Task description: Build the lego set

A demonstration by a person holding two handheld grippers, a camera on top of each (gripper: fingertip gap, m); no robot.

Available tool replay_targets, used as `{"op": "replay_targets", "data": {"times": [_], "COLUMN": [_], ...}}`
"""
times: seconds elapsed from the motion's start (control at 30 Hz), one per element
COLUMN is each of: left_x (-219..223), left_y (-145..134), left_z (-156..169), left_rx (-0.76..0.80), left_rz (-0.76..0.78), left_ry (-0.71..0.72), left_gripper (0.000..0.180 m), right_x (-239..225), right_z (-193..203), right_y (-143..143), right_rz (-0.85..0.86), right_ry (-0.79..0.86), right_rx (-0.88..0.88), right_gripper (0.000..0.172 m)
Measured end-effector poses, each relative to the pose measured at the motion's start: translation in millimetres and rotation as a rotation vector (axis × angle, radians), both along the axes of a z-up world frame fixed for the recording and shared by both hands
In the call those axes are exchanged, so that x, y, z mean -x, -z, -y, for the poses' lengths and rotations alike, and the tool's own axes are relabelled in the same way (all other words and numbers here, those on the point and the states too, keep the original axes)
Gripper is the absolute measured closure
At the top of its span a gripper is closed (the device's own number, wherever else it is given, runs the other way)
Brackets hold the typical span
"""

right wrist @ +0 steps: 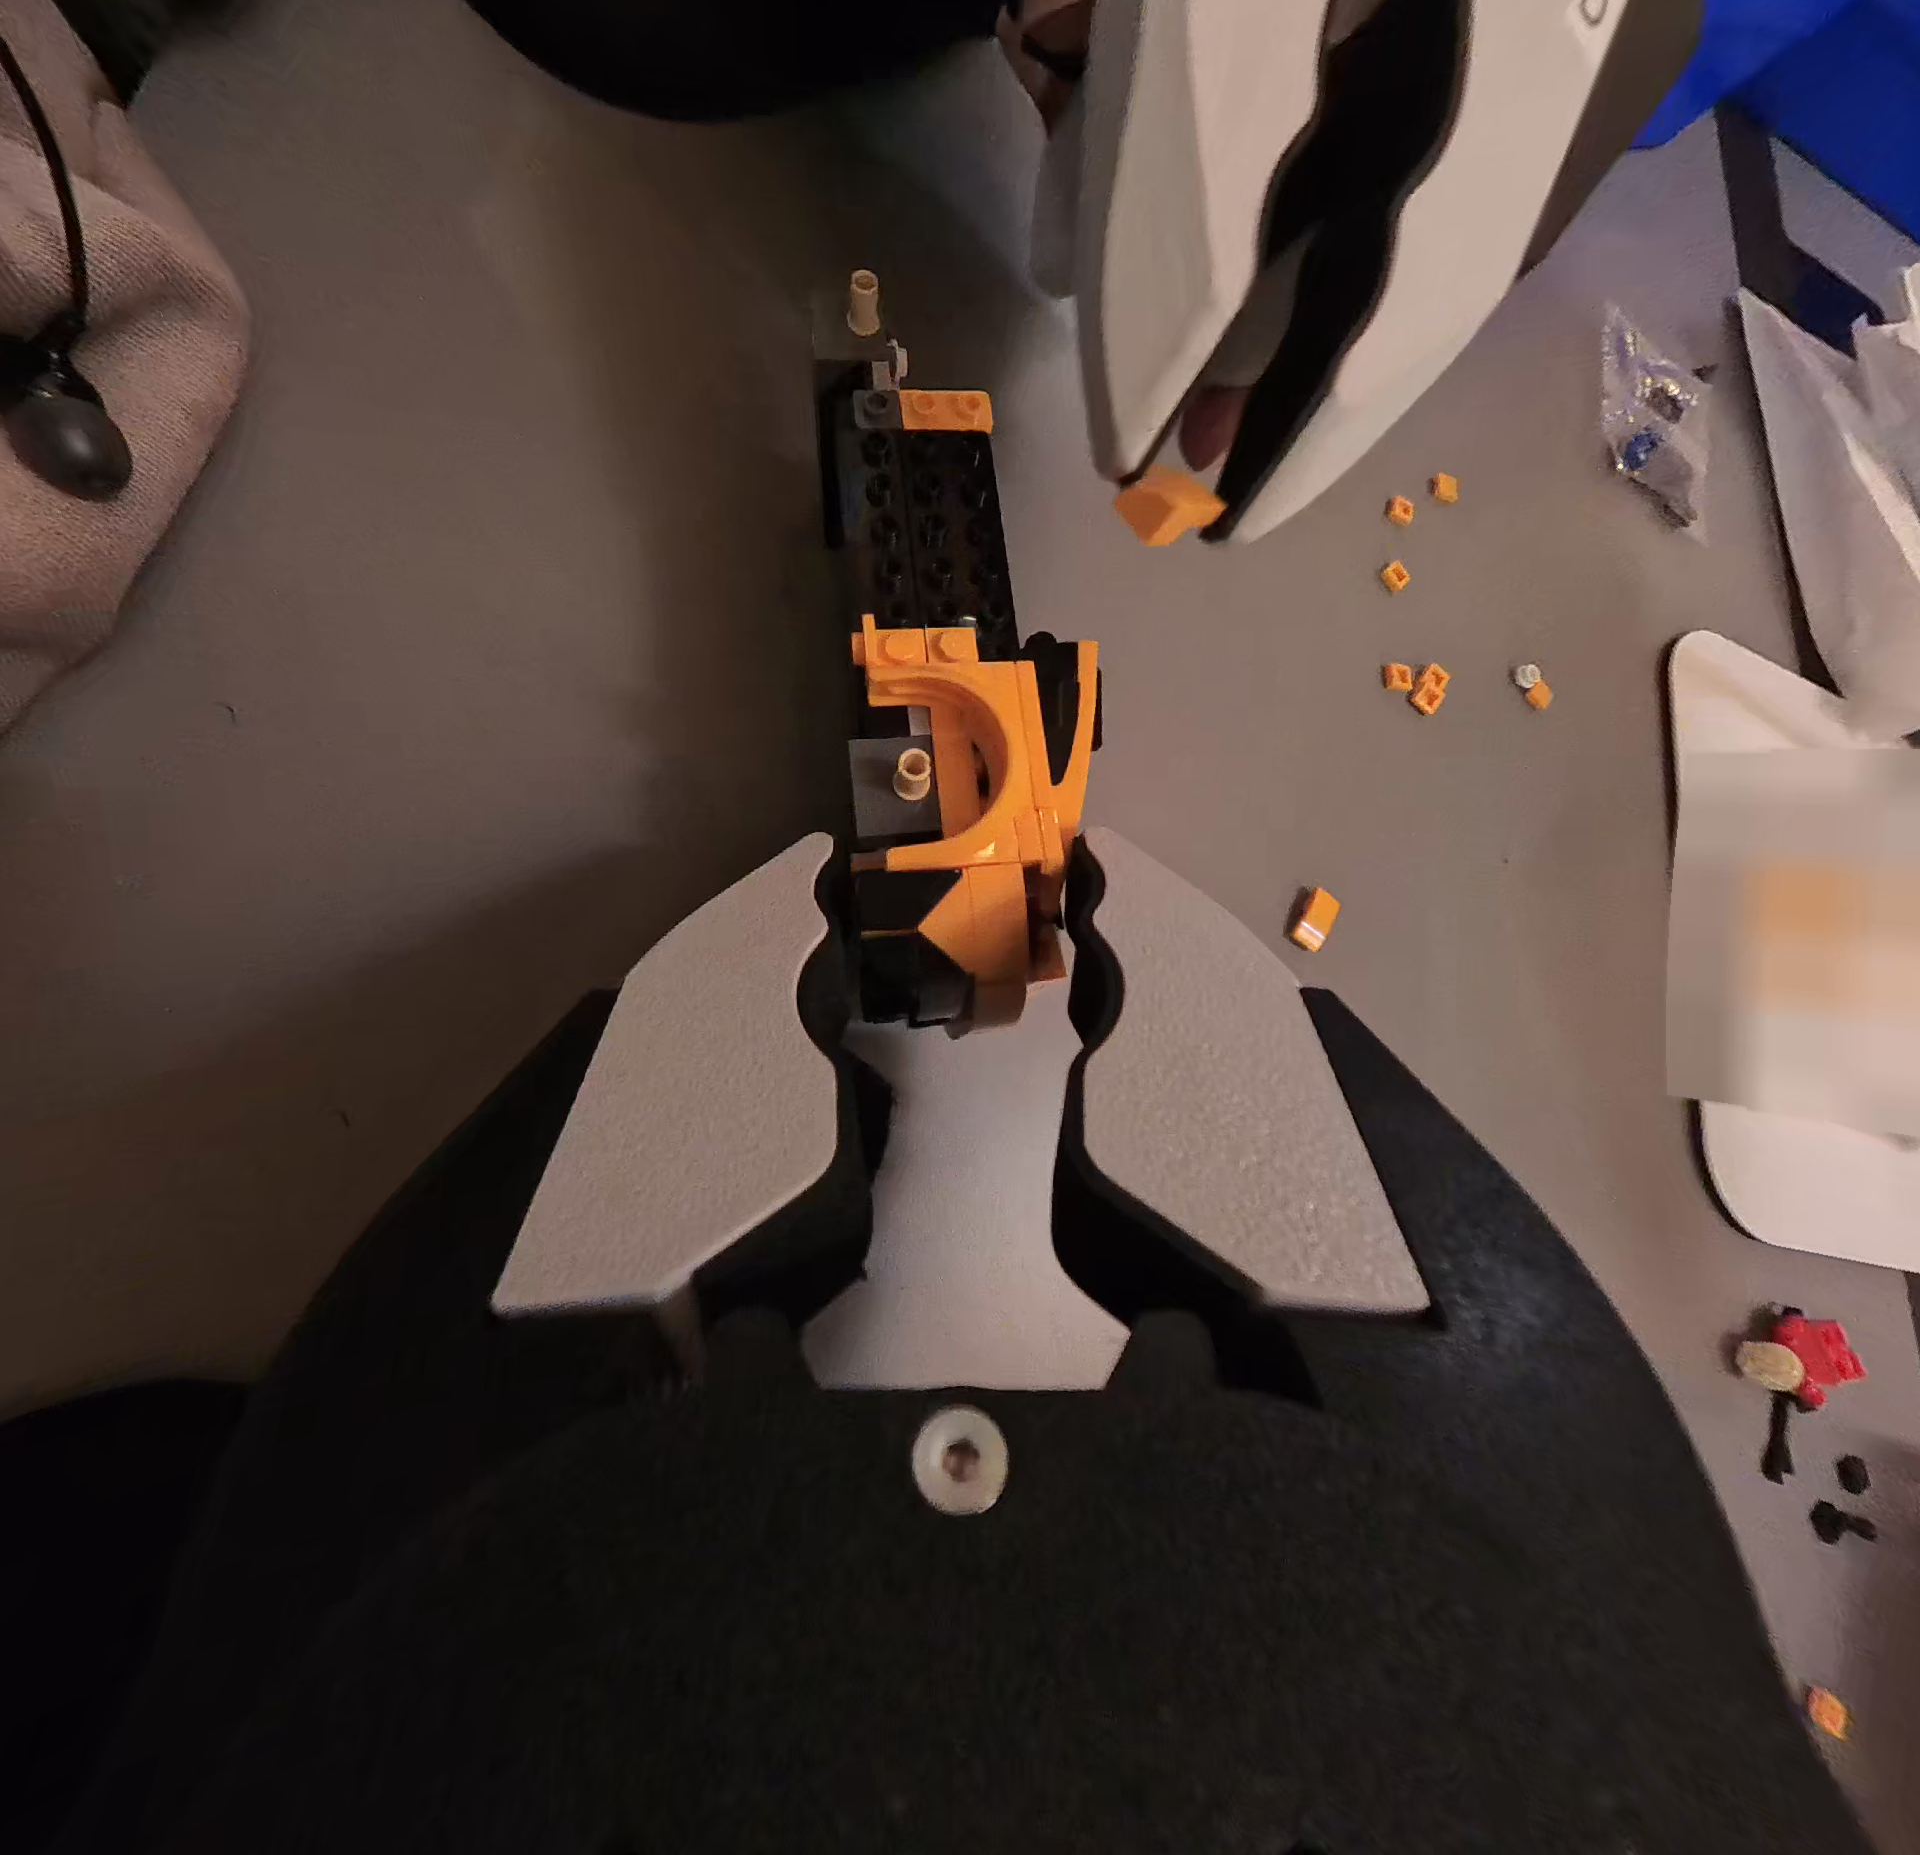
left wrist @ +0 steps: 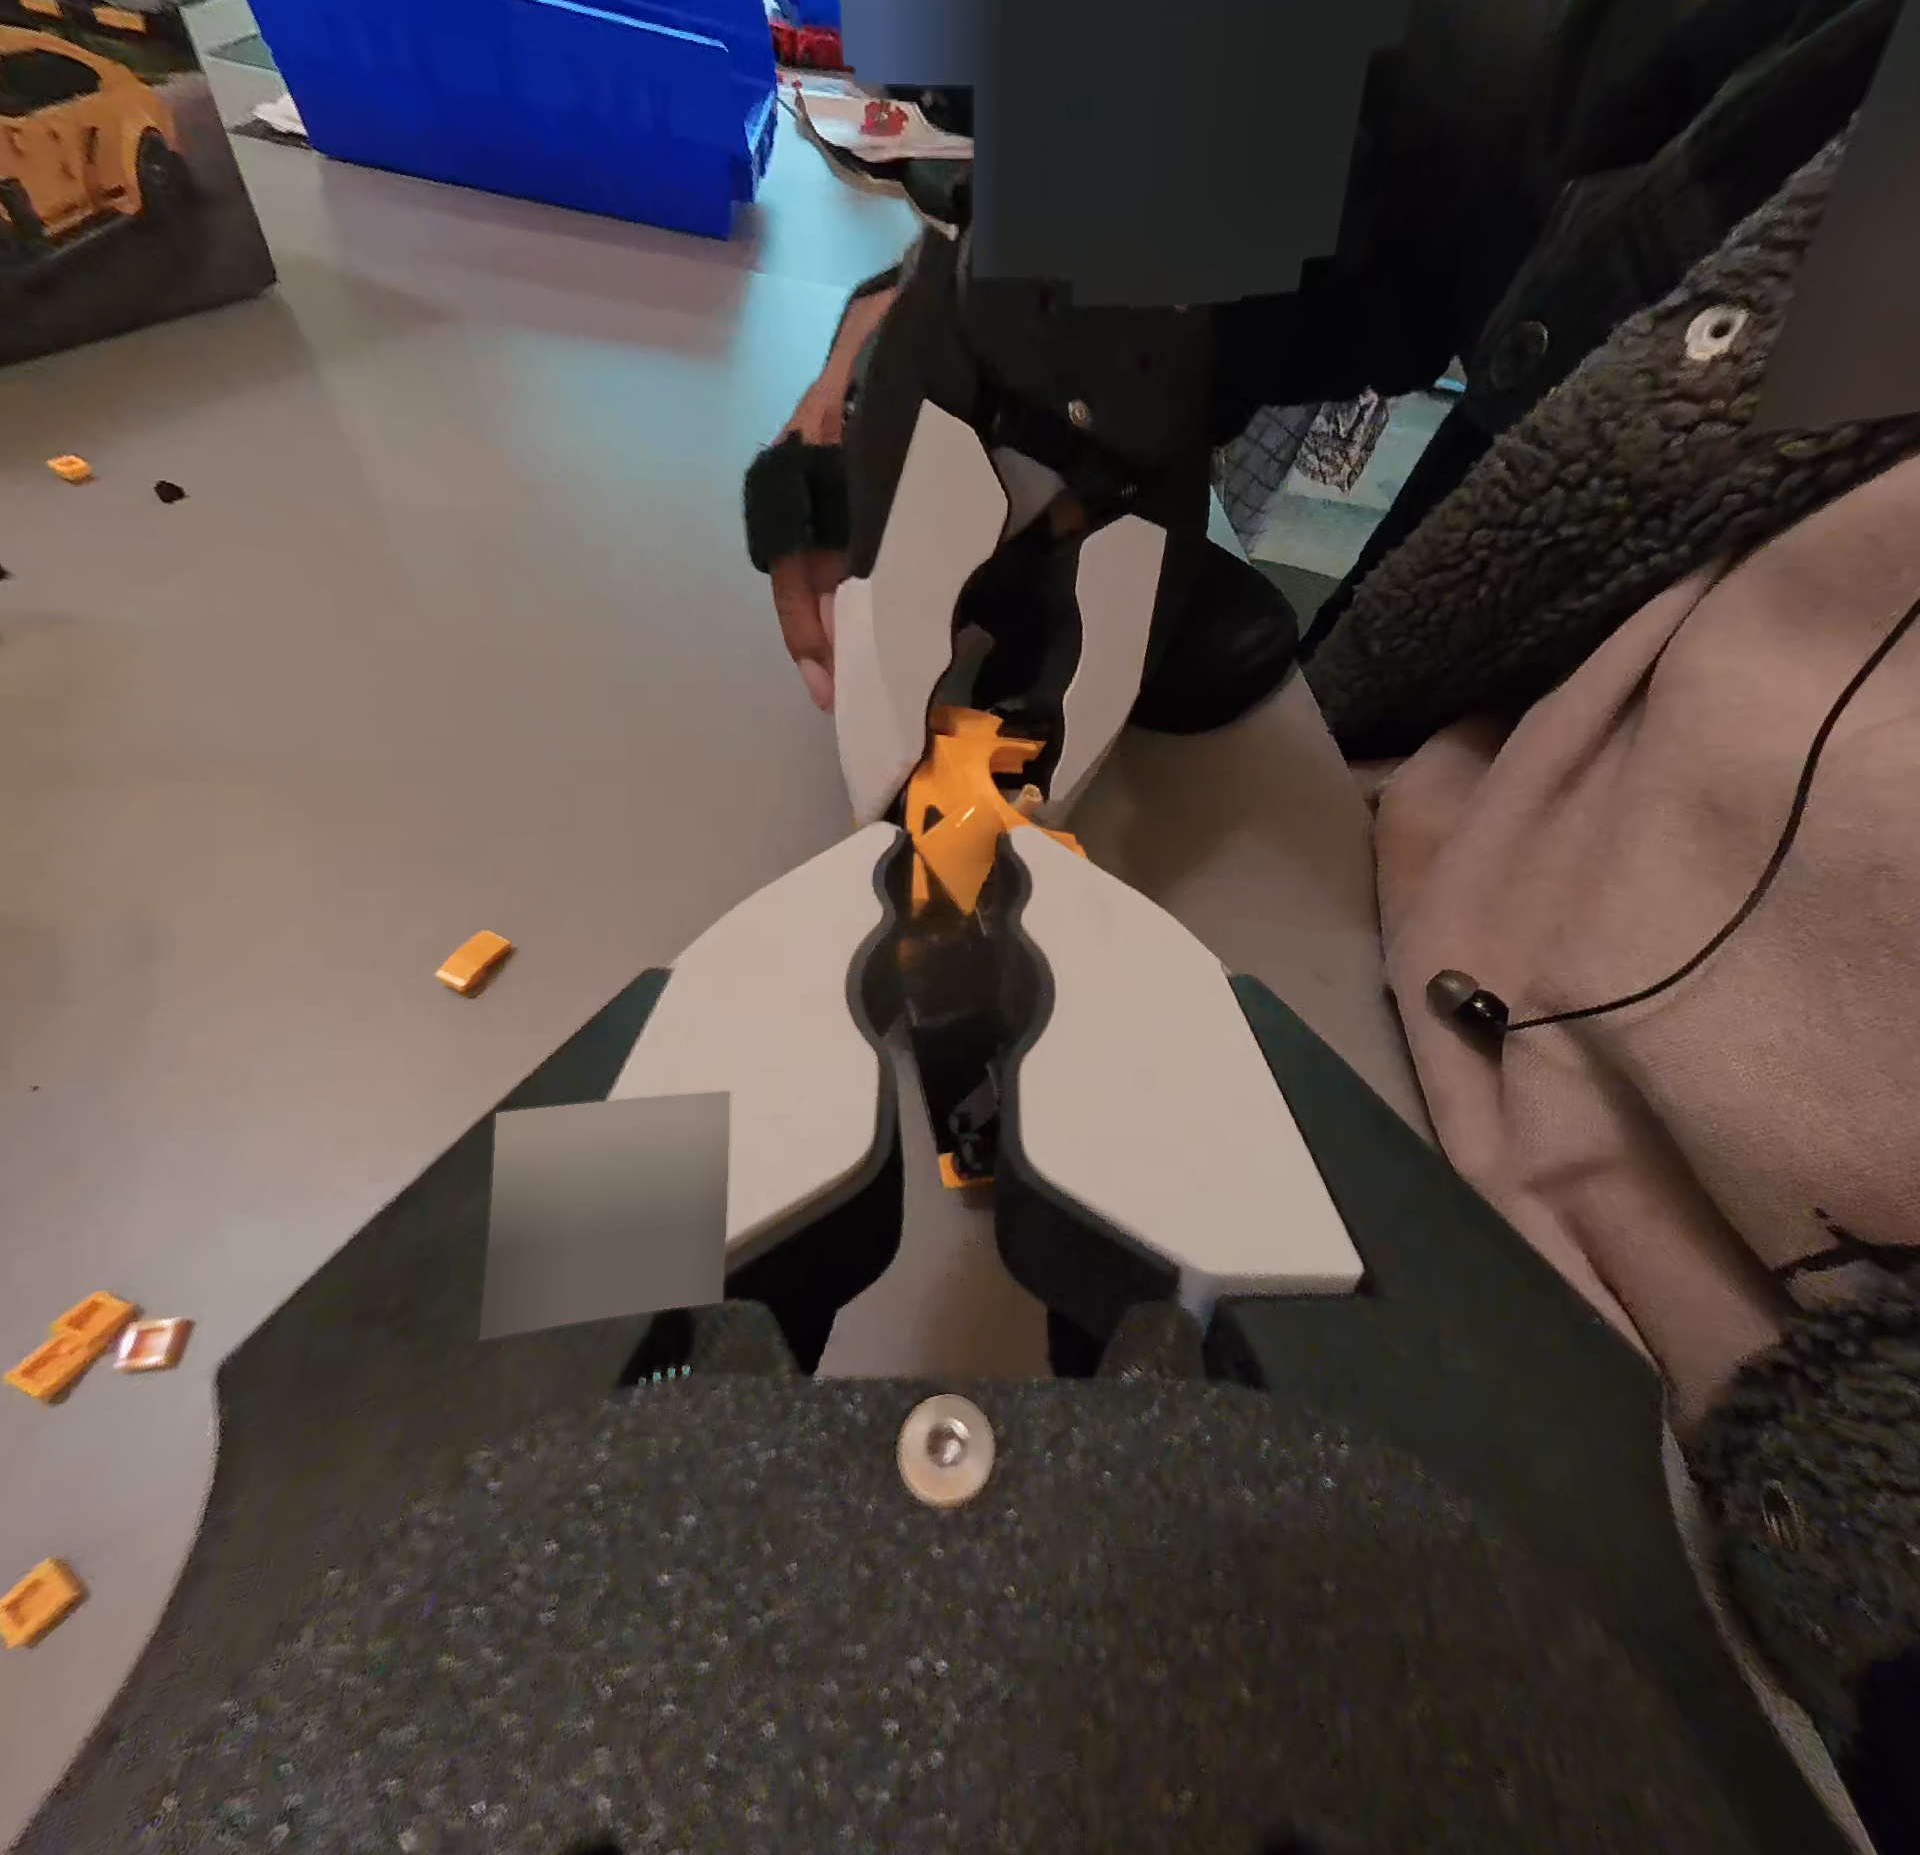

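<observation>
A grey table [right wrist: 416, 662] strewn with small orange bricks. At frame centre, a brick car [right wrist: 966, 766] is clamped at its near end by the right tongs [right wrist: 961, 912], long axis pointing away; the left tongs [right wrist: 1179, 506], upper right, pinch one orange brick [right wrist: 1166, 506].

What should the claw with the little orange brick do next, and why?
Probably ease the left claw toward the half-built car. It pinches a small orange brick off to the car's side, not touching it, while the right claw grips the car's near end.
</observation>
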State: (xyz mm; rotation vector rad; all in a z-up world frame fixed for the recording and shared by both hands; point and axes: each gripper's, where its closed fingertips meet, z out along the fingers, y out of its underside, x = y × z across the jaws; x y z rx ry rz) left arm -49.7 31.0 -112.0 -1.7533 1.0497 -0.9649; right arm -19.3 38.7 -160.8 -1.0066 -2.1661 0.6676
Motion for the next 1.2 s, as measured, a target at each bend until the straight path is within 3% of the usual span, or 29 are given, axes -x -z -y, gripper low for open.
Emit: {"op": "replay_targets", "data": {"times": [0.23, 0.43, 0.73, 0.97, 1.2], "left_x": [-2.9, -3.1, -4.2, -8.5, -19.4], "left_y": [8.4, 9.6, 8.4, -1.4, -3.0], "left_z": [0.9, 0.4, 0.7, 4.6, 12.8], "left_rx": [0.021, 0.024, 0.011, -0.06, -0.311], "left_rz": [-0.027, -0.026, -0.025, -0.006, -0.174], "left_ry": [0.012, 0.012, 0.013, 0.029, 0.04], "left_gripper": [0.166, 0.166, 0.166, 0.166, 0.166], "right_x": [2.6, 3.5, 4.9, 12.8, 14.0], "right_z": [-3.6, -3.2, -0.6, 2.4, 26.6], "right_y": [1.1, 0.6, -18.8, -57.3, -47.4], "right_rz": [0.102, 0.146, 0.103, -0.081, -0.031], "right_ry": [-0.001, -0.025, -0.004, 0.159, 0.161], "right_rx": [0.134, 0.148, 0.195, 0.278, 0.398], "right_gripper": [0.131, 0.125, 0.118, 0.143, 0.155]}}
